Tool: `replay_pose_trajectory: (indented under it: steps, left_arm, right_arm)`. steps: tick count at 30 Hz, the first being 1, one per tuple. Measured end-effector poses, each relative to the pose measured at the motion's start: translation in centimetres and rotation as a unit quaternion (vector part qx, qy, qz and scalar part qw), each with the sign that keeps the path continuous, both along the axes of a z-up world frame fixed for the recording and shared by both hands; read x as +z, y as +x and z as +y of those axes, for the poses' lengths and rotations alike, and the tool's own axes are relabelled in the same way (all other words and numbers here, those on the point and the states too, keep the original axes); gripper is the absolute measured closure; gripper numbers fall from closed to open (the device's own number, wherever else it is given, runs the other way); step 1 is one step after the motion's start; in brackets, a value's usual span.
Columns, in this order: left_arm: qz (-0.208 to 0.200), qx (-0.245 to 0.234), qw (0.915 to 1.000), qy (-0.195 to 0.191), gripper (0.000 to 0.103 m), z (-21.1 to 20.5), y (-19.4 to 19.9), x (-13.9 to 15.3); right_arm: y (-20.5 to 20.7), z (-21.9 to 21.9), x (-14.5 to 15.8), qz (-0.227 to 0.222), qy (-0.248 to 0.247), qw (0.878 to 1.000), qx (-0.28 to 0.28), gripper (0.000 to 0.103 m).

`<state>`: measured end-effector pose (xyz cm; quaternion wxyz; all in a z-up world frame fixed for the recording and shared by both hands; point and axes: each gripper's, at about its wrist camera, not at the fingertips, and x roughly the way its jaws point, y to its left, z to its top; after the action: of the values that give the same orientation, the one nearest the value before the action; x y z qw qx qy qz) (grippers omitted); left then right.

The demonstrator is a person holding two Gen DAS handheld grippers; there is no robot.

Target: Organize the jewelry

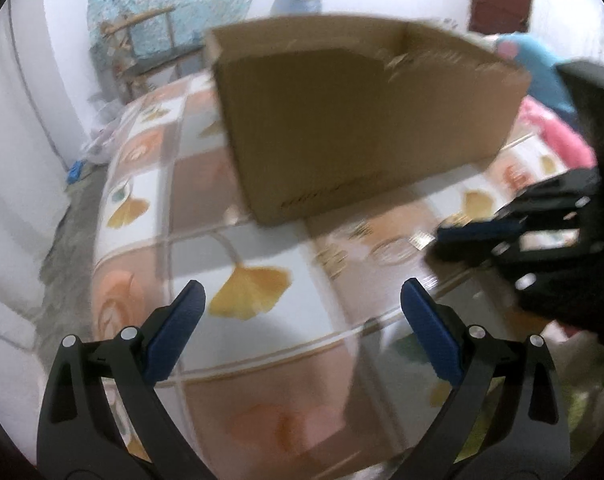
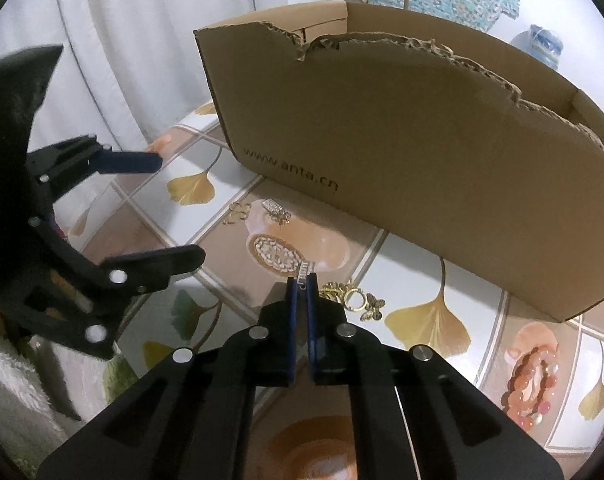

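In the right wrist view my right gripper [image 2: 301, 280] is shut on the edge of a silver rhinestone bracelet [image 2: 279, 257] that lies on the patterned tablecloth [image 2: 402, 276]. Close by lie a gold butterfly ring [image 2: 356, 301], a gold flower piece [image 2: 237, 213] and a small silver rhinestone piece [image 2: 275, 210]. An orange bead bracelet [image 2: 530, 388] rests at the right. Behind them stands a torn cardboard box [image 2: 422, 152], open at the top. My left gripper [image 1: 302, 292] hangs open over the cloth, with nothing between its blue pads. In the blurred left wrist view the right gripper [image 1: 446, 236] shows low beside the box [image 1: 362, 128].
The box fills the far half of the table. A white curtain [image 2: 141, 40] hangs at the left. Pink and blue soft things [image 1: 550, 120] lie beyond the table's right side. The floor drops away past the table's left edge [image 1: 97, 216].
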<state>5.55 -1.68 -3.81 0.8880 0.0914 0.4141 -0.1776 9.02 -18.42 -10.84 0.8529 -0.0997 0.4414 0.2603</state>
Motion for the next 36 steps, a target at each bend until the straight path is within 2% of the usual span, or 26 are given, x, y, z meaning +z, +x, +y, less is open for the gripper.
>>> replay_pose_trajectory:
  steps: [1,2,4,7,12,14,27,33,36]
  left_arm:
    - [-0.006,-0.008,0.9999,-0.005,0.011,-0.4,0.0,0.3]
    - [-0.011,-0.018,0.9998,-0.009,0.019,-1.0,0.0,0.6]
    - [-0.008,-0.025,0.9996,-0.012,0.028,-1.9,0.4,0.7]
    - [0.001,-0.033,0.9993,-0.018,0.039,-2.8,1.2,0.5]
    - [-0.005,-0.038,0.9992,-0.014,0.046,-3.9,2.0,0.6]
    - [-0.006,-0.041,0.9991,-0.011,0.054,-4.2,2.0,0.5]
    - [0.017,-0.039,0.999,0.016,0.071,-5.6,3.4,-0.9]
    - [0.027,-0.028,0.999,0.022,0.092,-5.3,3.5,-1.4]
    - [0.023,-0.034,0.9988,0.027,0.099,-5.3,3.2,-1.4]
  right_arm:
    - [-0.1,-0.3,0.0,0.0,0.002,1.0,-0.002,0.099]
    - [-0.1,-0.5,0.0,0.001,0.003,1.0,-0.004,0.099]
    - [-0.3,-1.1,0.1,0.0,0.005,1.0,-0.011,0.099]
    - [-0.3,-2.2,0.2,-0.004,0.004,1.0,-0.031,0.099]
    - [0.0,-4.4,0.6,0.004,0.046,0.997,-0.054,0.098]
    - [-0.3,-4.8,0.9,0.001,0.06,0.997,-0.05,0.098]
    - [0.4,-3.7,0.4,0.005,0.084,0.996,-0.043,0.097]
    - [1.4,-3.8,0.3,0.006,0.089,0.995,-0.049,0.097]
    - [1.5,-3.9,0.5,0.004,0.091,0.995,-0.051,0.097]
